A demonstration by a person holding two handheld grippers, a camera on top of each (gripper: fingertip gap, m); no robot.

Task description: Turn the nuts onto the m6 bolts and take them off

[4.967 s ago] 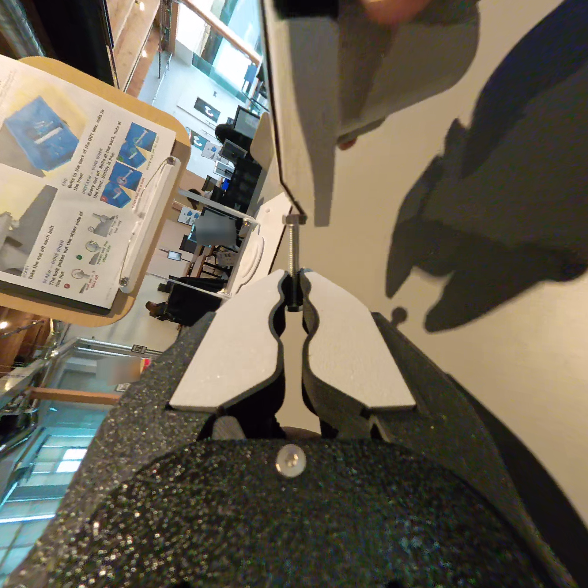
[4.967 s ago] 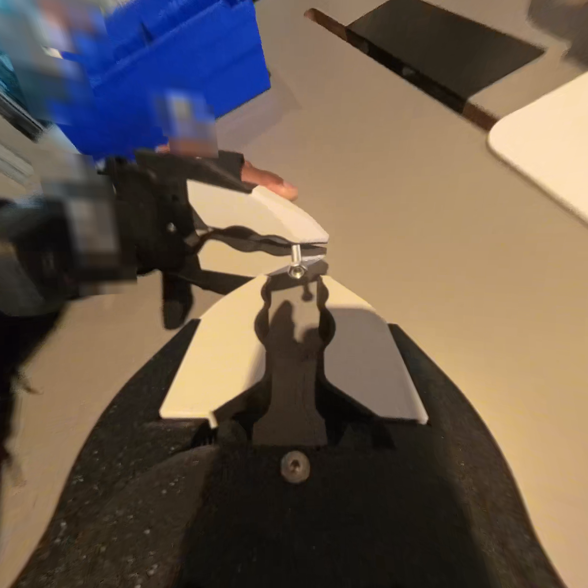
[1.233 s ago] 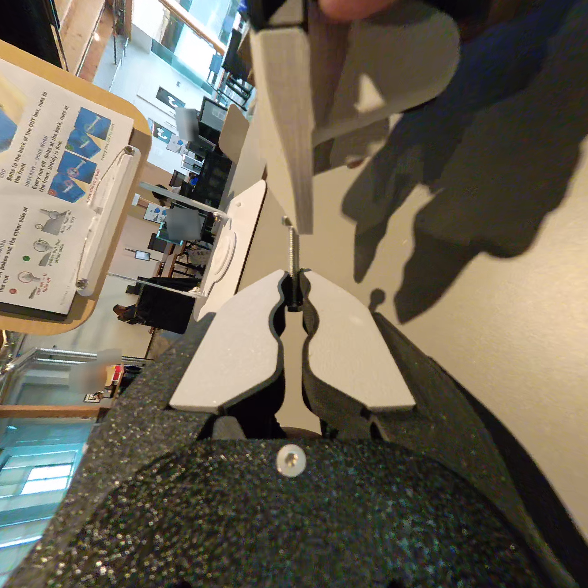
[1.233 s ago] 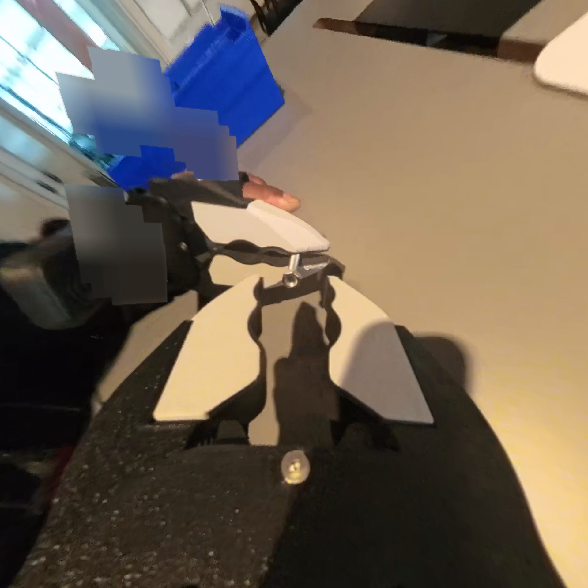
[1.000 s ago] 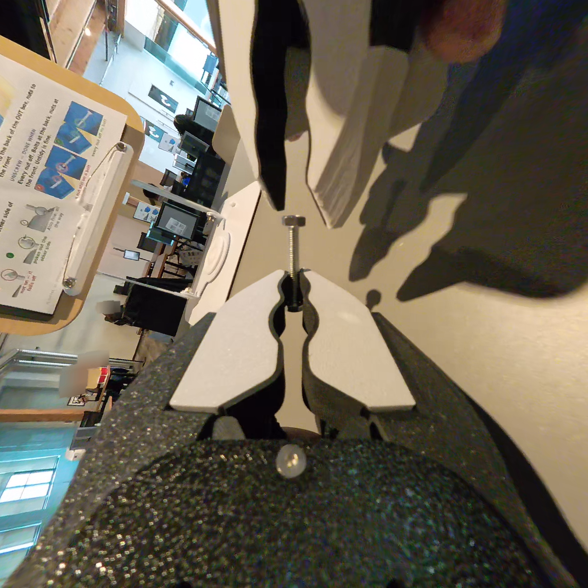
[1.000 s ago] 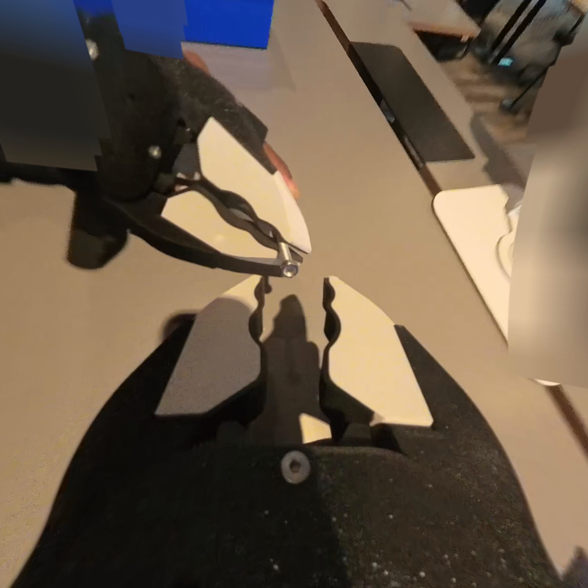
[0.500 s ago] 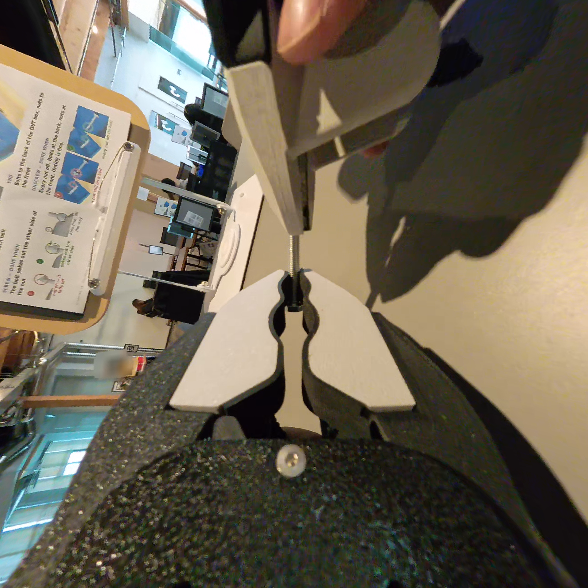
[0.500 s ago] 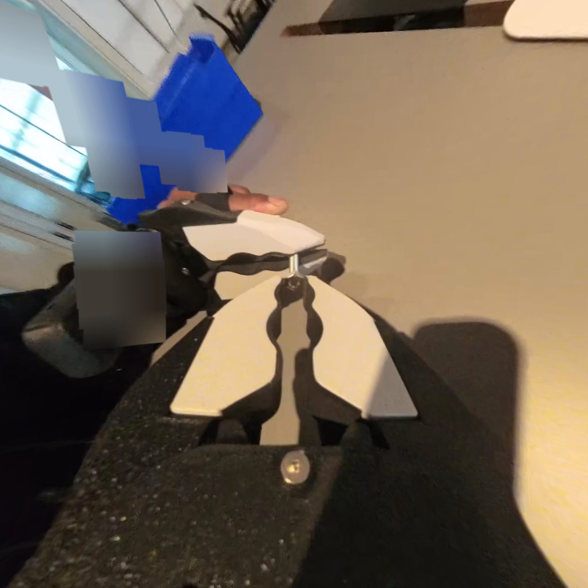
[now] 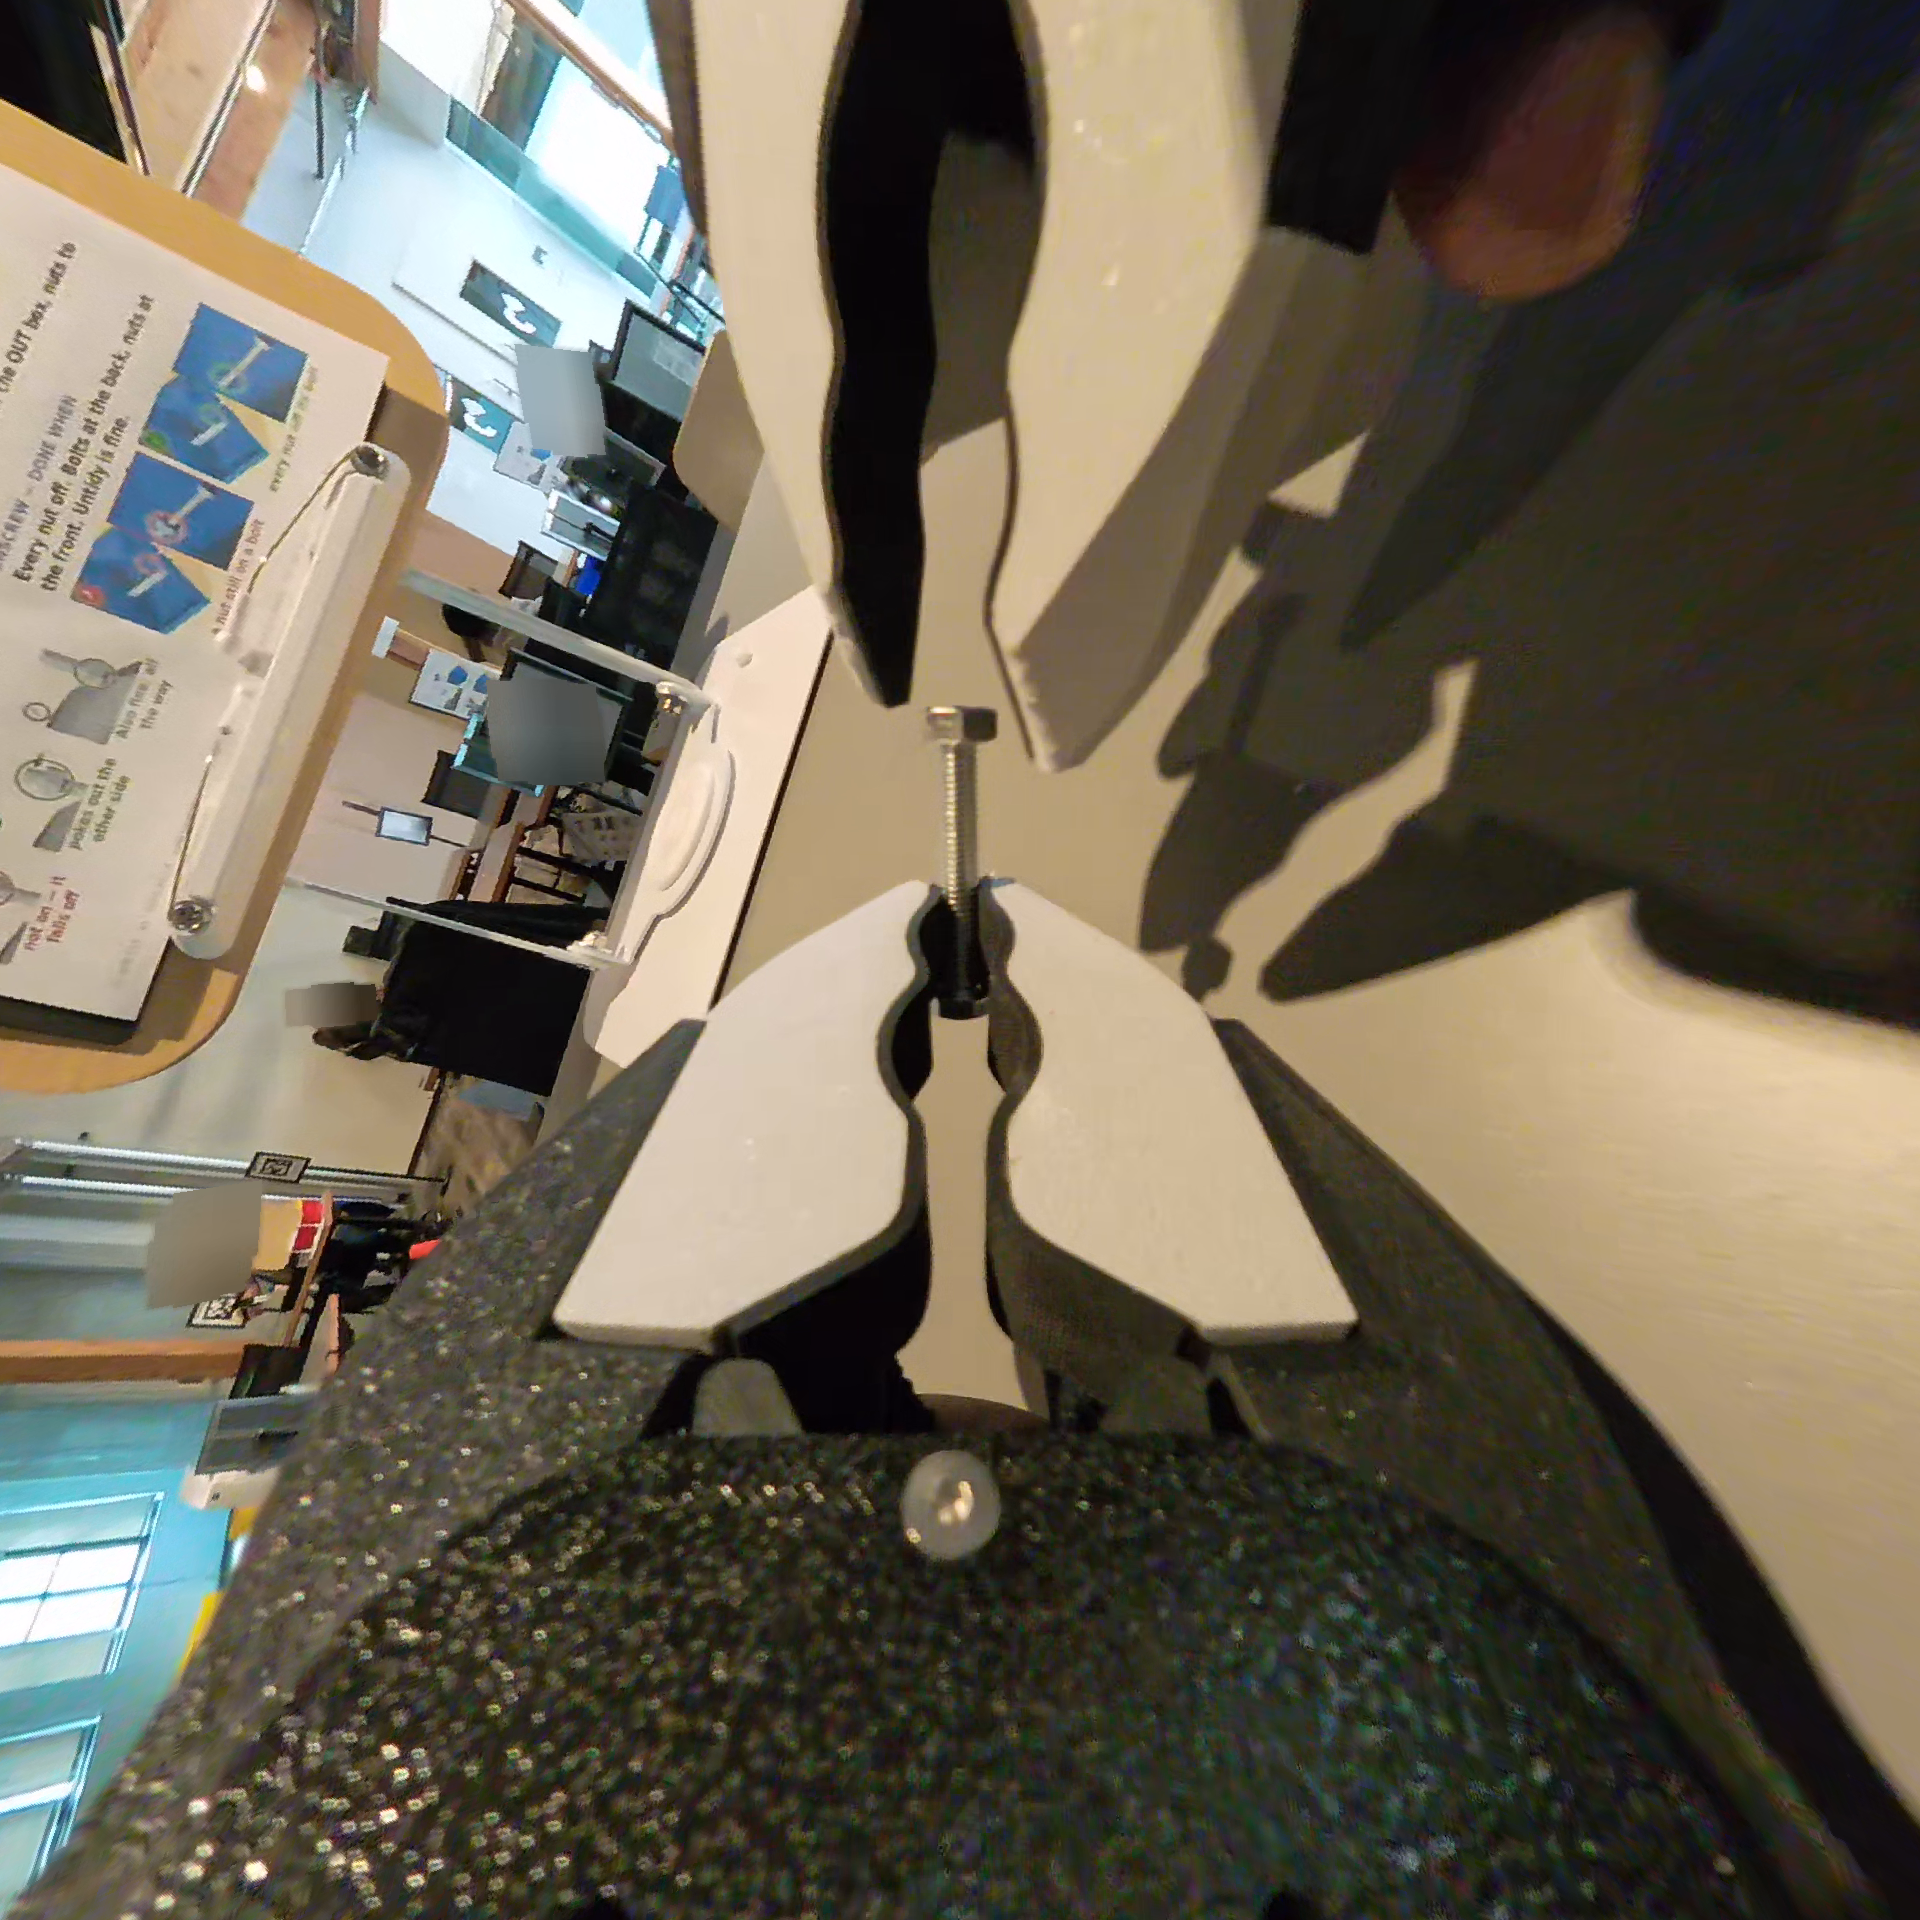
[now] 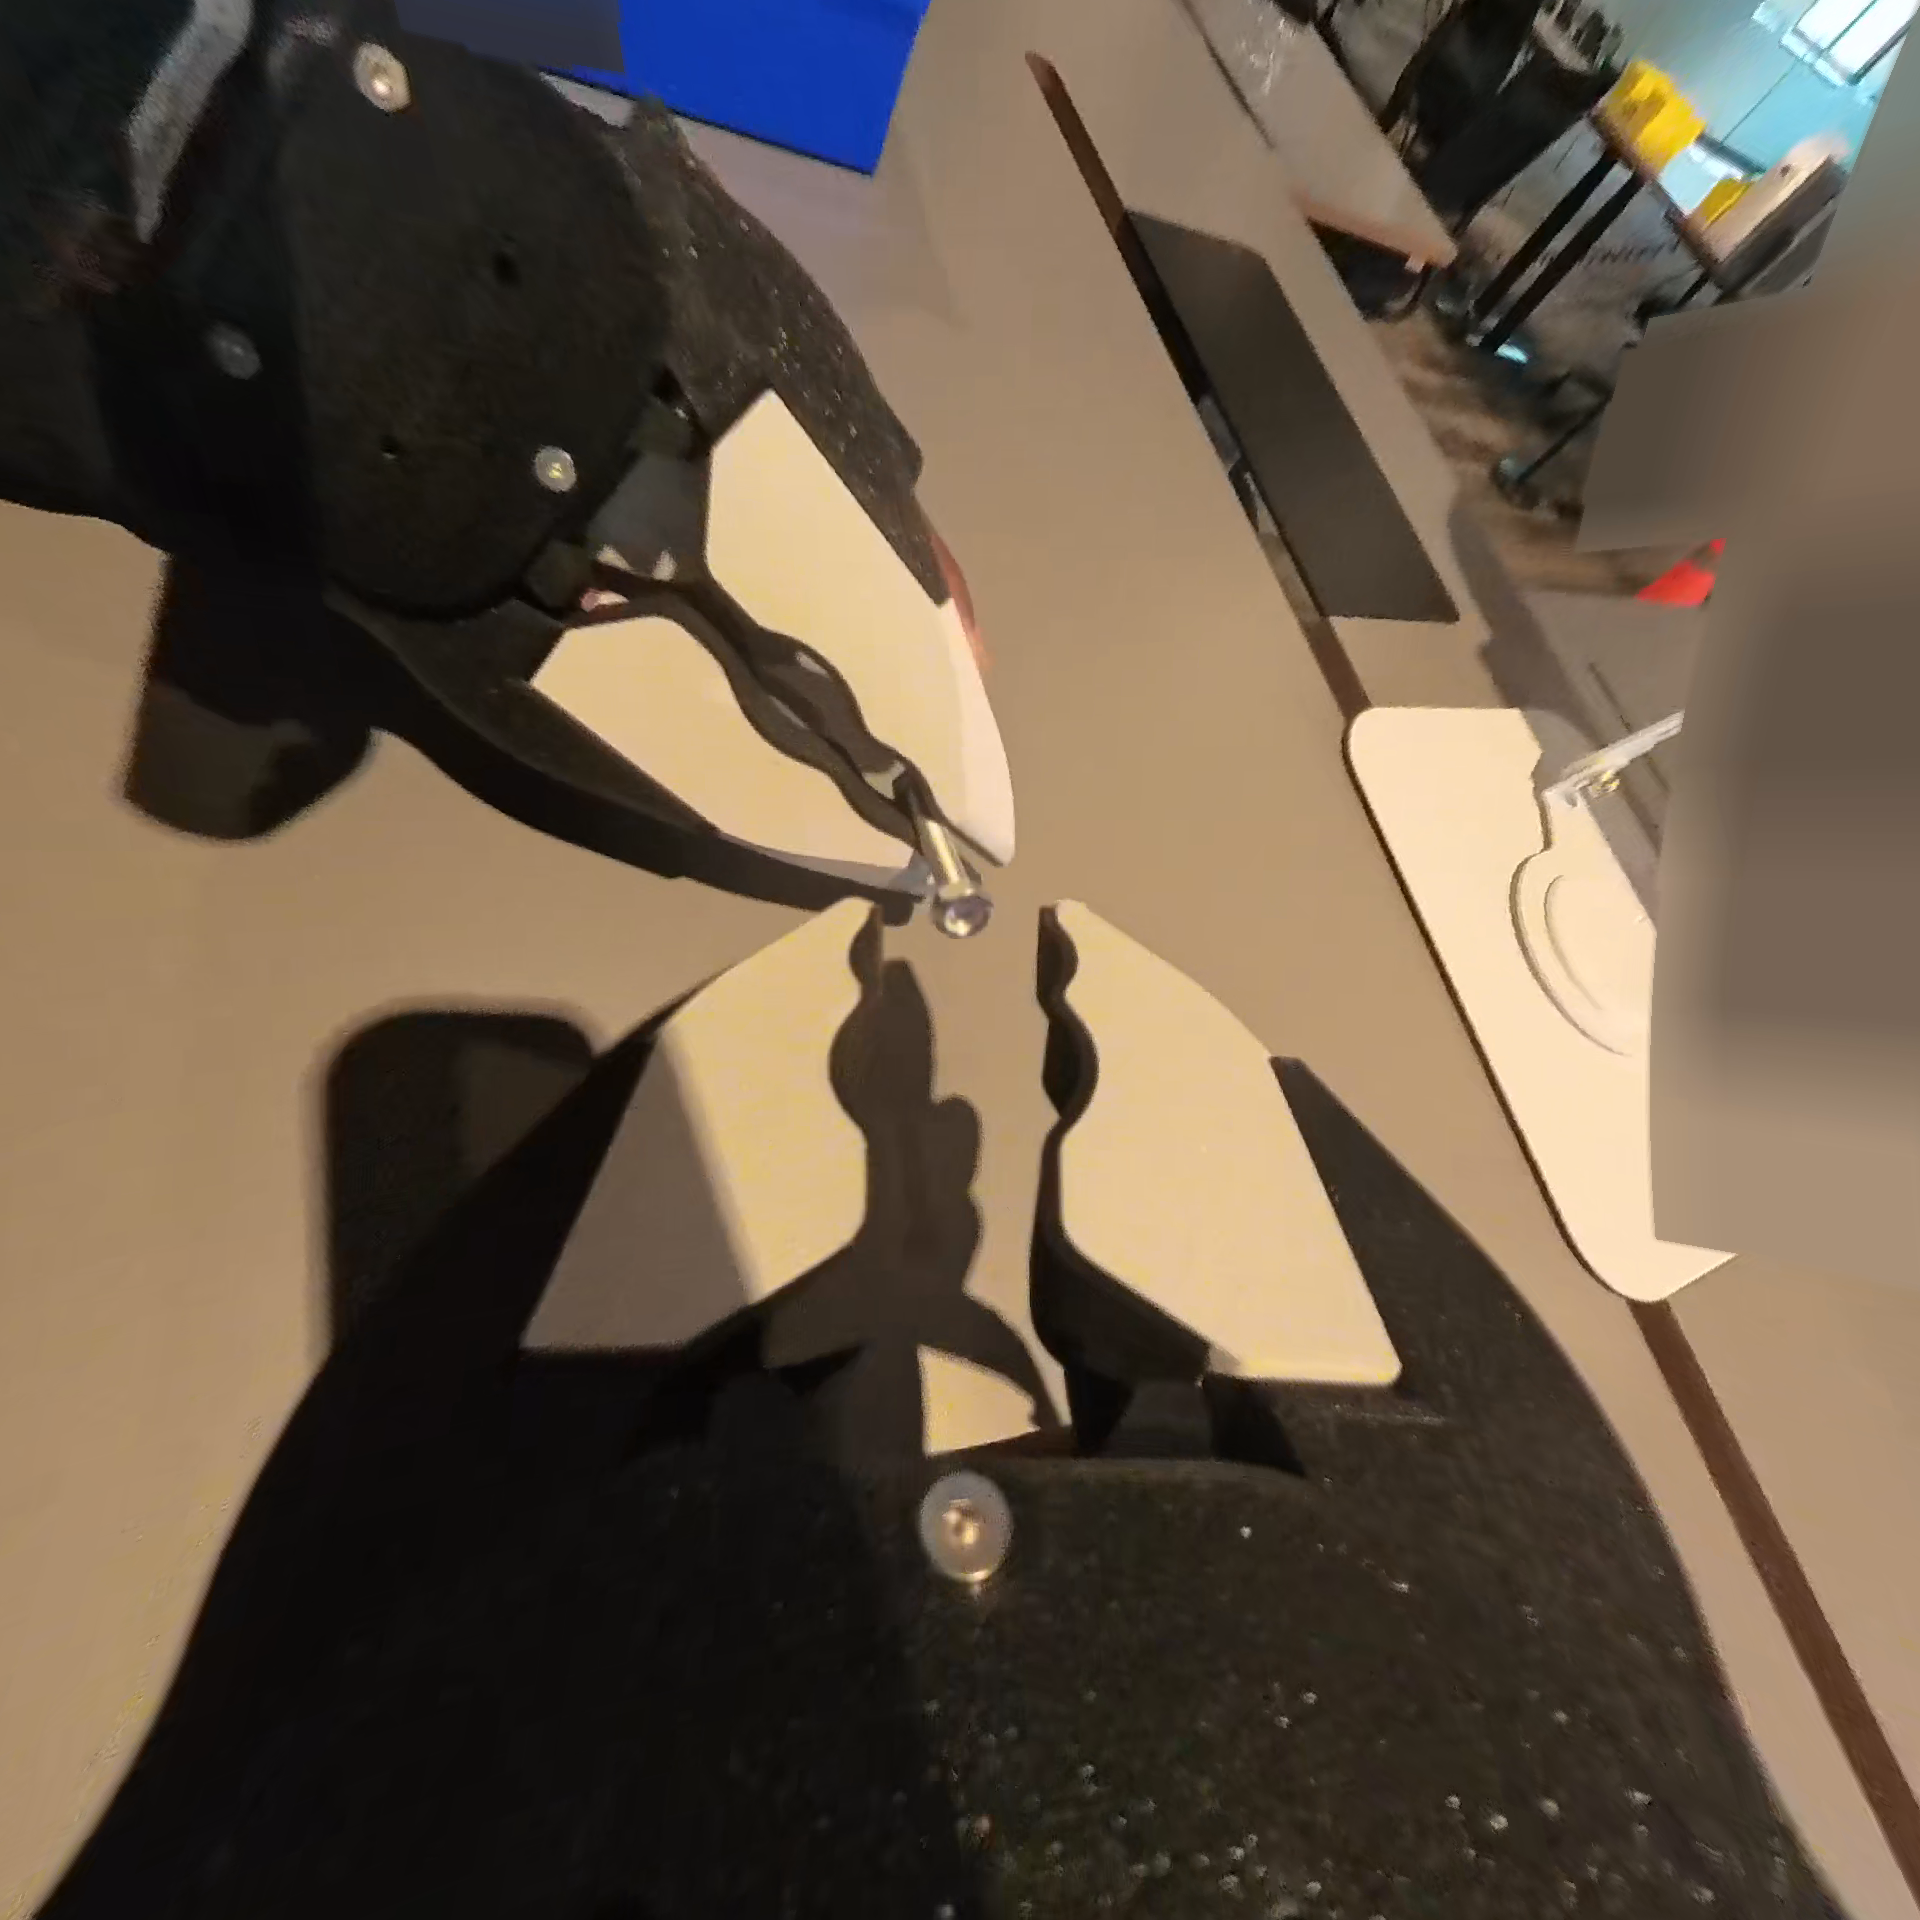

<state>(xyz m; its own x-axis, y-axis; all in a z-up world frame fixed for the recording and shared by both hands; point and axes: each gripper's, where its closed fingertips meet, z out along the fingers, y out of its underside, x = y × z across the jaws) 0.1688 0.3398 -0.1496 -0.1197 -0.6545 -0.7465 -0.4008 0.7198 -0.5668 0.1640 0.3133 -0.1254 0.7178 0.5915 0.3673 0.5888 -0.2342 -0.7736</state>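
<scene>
My left gripper (image 9: 961, 904) is shut on the threaded end of a silver bolt (image 9: 958, 810). The bolt's hex head points away from it, toward my right gripper (image 9: 964, 681). A dark piece sits between the left jaws at the bolt's end; I cannot tell if it is a nut. In the right wrist view, my right gripper (image 10: 958, 920) is open, with the bolt head (image 10: 958, 912) between its two fingertips and not touching them. The left gripper (image 10: 951, 860) shows there too, coming in from the upper left. Both are held above the beige table (image 9: 1507, 1195).
An instruction sheet on a wooden board (image 9: 156, 623) stands at the left. A white stand (image 10: 1507, 987) lies at the table's right edge, with a black slab (image 10: 1278, 416) beyond it. A blue box (image 10: 769, 73) is at the far side. A person's fingertip (image 9: 1507, 177) rests on the right gripper. Left and right tips are no more than a few centimetres apart. From the left gripper's tips to the black slab (image 10: 1278, 416) is close to 35 cm.
Half a second ago my right gripper was turned sideways and shut on the bolt head. It has now opened, let go and rotated back. The left gripper has kept its hold.
</scene>
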